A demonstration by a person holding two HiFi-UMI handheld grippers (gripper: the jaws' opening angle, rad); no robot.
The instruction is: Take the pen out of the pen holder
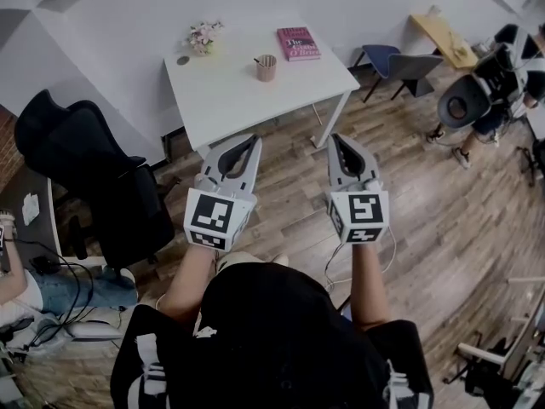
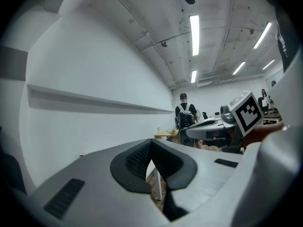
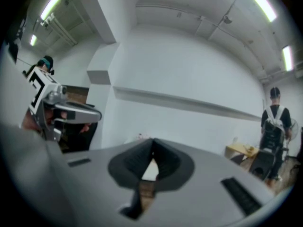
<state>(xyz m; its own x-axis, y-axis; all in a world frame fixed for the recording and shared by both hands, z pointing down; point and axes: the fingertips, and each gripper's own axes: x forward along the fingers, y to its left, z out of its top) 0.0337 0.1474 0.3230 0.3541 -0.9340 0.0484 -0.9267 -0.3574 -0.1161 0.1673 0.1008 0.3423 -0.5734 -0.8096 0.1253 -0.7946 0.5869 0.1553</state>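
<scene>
A brown pen holder (image 1: 266, 67) stands on the white table (image 1: 230, 92) ahead, and a dark pen (image 1: 258, 60) sticks out of its top. Both grippers hang in the air short of the table's near edge, over the wooden floor. My left gripper (image 1: 255, 141) has its jaws together and holds nothing; its own view shows the tips meeting (image 2: 150, 143). My right gripper (image 1: 334, 140) is also shut and empty, with its tips meeting in its own view (image 3: 152, 143). The holder does not show in either gripper view.
A pink book (image 1: 298, 43), a small flower pot (image 1: 203, 37) and a small round object (image 1: 182, 60) lie on the table. A black office chair (image 1: 94, 177) stands at the left. Chairs (image 1: 400, 62), a yellow table (image 1: 443, 39) and a person (image 1: 490, 113) are at the right.
</scene>
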